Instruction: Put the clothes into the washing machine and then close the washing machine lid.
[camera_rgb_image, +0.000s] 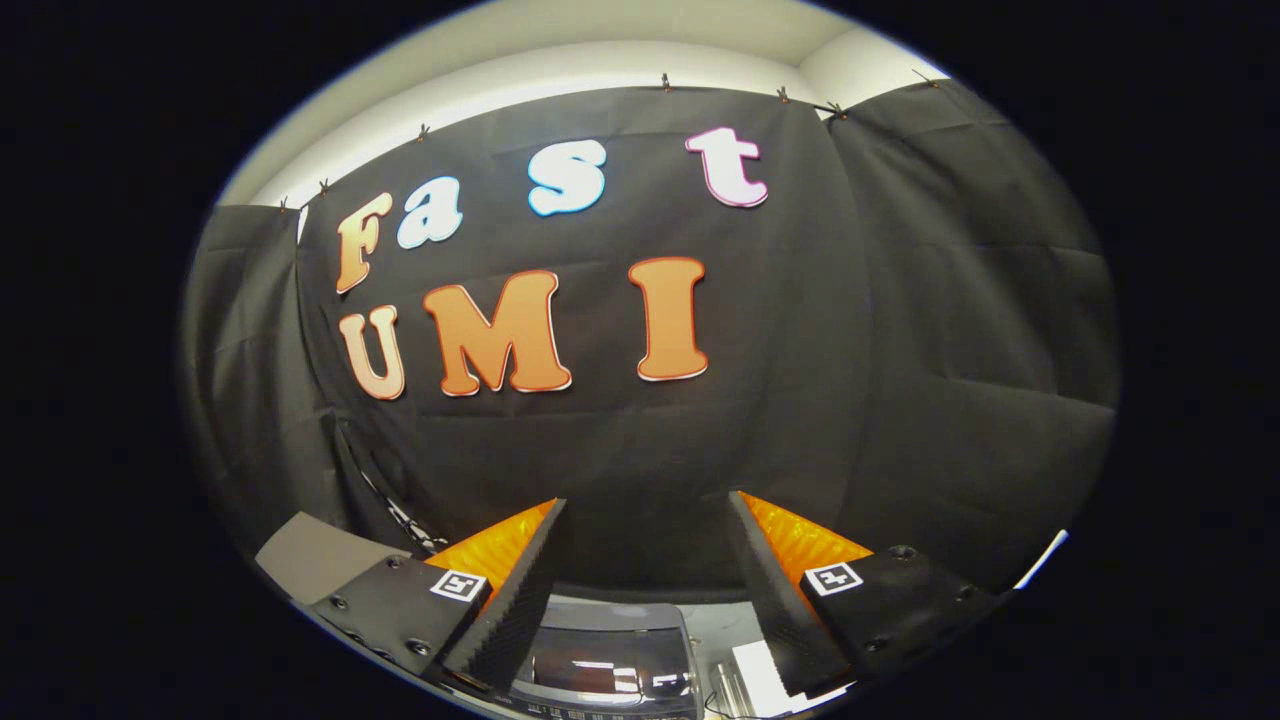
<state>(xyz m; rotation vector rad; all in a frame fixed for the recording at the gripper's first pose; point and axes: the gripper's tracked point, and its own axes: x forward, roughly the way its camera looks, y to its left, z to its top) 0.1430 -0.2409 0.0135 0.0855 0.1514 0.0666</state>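
Observation:
My gripper (648, 510) is held high and faces the booth's black cloth wall, its two fingers spread apart with nothing between them. Below and between the fingers lies the top of the washing machine (605, 665), with a dark glossy lid panel that reflects the lights. Whether that lid stands open or closed I cannot tell from this angle. No clothes are between the fingers.
A grey flat surface (315, 560) shows beside the left finger. White objects (760, 675) lie next to the machine's top, near the right finger. The black cloth wall (900, 330) stands close ahead, with a pale ceiling (560, 50) above it.

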